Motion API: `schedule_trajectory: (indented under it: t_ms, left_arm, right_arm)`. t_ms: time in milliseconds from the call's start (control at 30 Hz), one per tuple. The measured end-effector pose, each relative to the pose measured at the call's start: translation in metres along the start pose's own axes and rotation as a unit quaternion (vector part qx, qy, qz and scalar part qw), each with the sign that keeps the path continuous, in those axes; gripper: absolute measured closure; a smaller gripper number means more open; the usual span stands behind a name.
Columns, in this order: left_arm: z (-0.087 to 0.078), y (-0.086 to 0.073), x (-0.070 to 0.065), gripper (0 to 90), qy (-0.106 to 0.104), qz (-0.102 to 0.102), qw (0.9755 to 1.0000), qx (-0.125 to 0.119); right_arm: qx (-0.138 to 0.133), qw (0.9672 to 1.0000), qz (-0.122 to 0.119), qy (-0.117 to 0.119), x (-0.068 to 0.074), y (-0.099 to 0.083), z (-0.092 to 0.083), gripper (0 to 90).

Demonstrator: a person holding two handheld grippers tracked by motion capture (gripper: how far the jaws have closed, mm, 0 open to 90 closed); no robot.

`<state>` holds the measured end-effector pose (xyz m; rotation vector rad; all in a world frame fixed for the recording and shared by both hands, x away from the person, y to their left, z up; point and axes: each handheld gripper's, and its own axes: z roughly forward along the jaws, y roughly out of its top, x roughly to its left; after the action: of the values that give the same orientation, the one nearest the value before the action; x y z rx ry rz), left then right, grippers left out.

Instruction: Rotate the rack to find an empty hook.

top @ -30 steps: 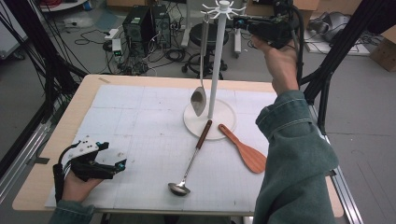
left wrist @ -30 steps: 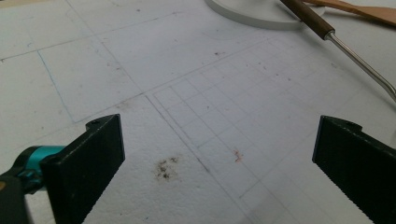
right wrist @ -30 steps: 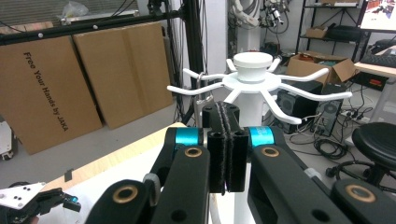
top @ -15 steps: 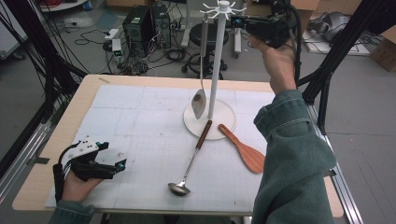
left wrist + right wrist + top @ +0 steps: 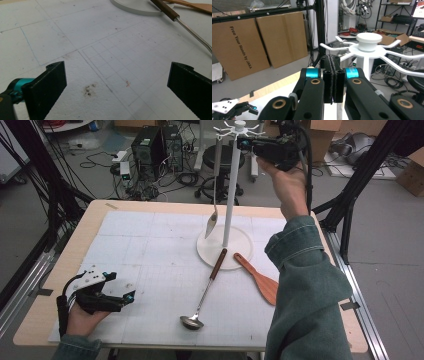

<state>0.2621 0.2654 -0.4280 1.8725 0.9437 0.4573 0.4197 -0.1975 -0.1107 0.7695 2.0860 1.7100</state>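
Right gripper point(image 5: 246, 144) was up at the top of the white utensil stand point(image 5: 231, 190), right beside the ring of hook arms point(image 5: 367, 51). Jaws were clenched flat against each other, nothing between the pads in the right gripper view.

Stand: thin white pole on a round white base point(image 5: 240, 252), capped with a white knob point(image 5: 369, 38), white prongs fanning outward below it. It sat toward the far middle of the white gridded mat point(image 5: 150, 255).

One metal spoon point(image 5: 213, 215) hung from a prong on the left side of the pole, bowl down, just above the base.

Ladle point(image 5: 204, 292) lay on the mat: brown wooden handle end resting on the base rim, steel shaft running toward the near edge, bowl nearest the person. Wooden spatula point(image 5: 257, 277) lay just right of it, handle tip touching the base, blade pointing to the near right.

Left gripper point(image 5: 122, 297) rested low at the near-left corner of the mat, jaws spread wide, nothing between them; well apart from the stand.
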Motion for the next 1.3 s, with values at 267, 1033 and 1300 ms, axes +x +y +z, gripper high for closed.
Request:
schedule_trajectory:
  t_ms: [267, 1033, 1300]
  left_arm:
    - [0.0, 0.0, 0.0, 2.9, 0.0, 0.0, 1.0, 0.0]
    - [0.0, 0.0, 0.0, 2.8, 0.001, 0.001, 1.0, -0.001]
    - [0.001, 0.0, -0.001, 2.8, 0.001, 0.002, 1.0, -0.001]
  right_arm:
    - [-0.002, 1.0, 0.0, 0.005, 0.0, -0.003, -0.002, 90.0]
    - [-0.005, 0.9996, 0.01, 0.027, 0.009, -0.046, -0.017, 73.8]
    - [0.0, 0.9993, 0.016, 0.035, 0.015, -0.065, -0.018, 66.9]
